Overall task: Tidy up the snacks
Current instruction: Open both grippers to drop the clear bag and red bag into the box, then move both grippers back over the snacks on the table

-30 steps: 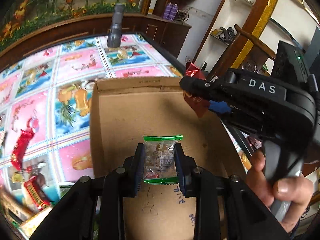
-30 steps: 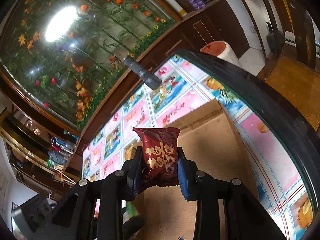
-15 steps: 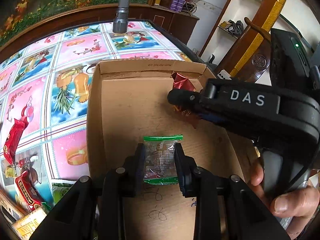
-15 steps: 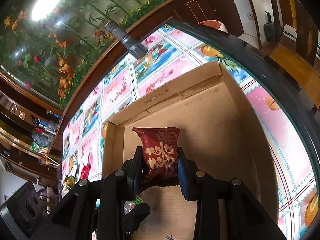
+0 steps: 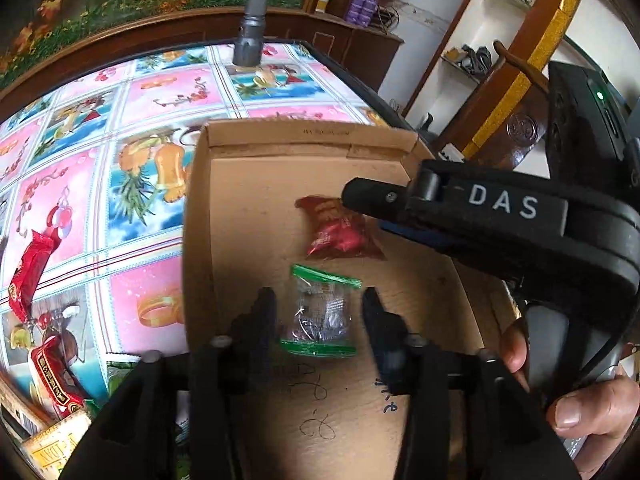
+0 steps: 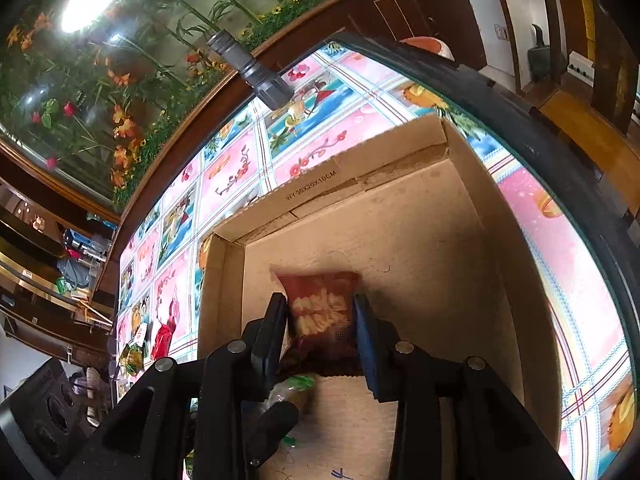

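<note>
An open cardboard box (image 5: 196, 216) (image 6: 472, 184) lies on the flowered tablecloth. My left gripper (image 5: 318, 312) is open inside the box; a clear snack packet with green ends (image 5: 320, 312) lies loose on the box floor between its fingers. My right gripper (image 6: 320, 328) is open too; a dark red snack packet (image 6: 322, 308) (image 5: 340, 232) lies on the box floor between its fingers. The right gripper's body (image 5: 500, 216) reaches in from the right in the left wrist view.
Red snack packets (image 5: 30, 268) (image 5: 54, 376) lie on the tablecloth left of the box, with a yellow box (image 5: 52, 444) at the near left. A grey flashlight (image 5: 252, 28) (image 6: 248, 68) stands at the table's far edge. The table's dark rim (image 6: 560, 168) runs right of the box.
Both grippers opened and let their packets go into the box. The right gripper came down into the box with the red packet; the green-ended packet dropped from the left fingers.
</note>
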Demonstrator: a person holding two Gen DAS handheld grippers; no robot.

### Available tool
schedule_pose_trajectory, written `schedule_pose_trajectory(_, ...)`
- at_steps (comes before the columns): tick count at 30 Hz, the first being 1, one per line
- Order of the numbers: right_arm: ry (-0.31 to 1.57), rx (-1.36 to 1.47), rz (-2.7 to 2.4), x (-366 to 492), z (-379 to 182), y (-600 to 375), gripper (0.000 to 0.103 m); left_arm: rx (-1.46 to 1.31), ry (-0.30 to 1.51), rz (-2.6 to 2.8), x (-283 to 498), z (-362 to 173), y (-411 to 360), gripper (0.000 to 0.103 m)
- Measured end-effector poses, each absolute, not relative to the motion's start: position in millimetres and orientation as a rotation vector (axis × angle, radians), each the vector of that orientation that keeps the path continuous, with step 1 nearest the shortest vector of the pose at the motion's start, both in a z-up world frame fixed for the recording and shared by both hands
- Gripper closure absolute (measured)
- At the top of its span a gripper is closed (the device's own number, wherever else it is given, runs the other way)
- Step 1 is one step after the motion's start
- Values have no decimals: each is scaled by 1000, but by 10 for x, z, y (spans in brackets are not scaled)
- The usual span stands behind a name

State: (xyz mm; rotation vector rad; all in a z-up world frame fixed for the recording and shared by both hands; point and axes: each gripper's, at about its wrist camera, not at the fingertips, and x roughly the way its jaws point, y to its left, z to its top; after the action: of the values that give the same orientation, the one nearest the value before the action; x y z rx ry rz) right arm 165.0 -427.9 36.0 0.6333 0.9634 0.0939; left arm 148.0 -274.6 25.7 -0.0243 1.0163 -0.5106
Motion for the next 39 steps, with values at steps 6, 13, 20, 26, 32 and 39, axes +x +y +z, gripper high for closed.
schedule_pose_trajectory(6,865,641,94,1557,534,-4335,59,-42,973,-512,1391,414,-2652,51)
schedule_pose_trajectory(13,778,628,116,1480,727,-4329,58,-74,927,-496,1220,615,-2393,50)
schedule_pose_trajectory(20,762,572,189,1460,797,-4117,58,-104,893,-479,937,765,-2048,50)
schedule_pose_trajectory(26,751,461,263,1433,856,-3776,50,-91,858,-444,619,847,-1720,49)
schedule_pose_trajectory(32,743,384,425,1346,893,-3395,50,-102,839,-379,207,894,-1177,47)
schedule_pose_trajectory(39,789,263,649,1128,836,-2710,49,-169,817,-187,-233,859,-169,41)
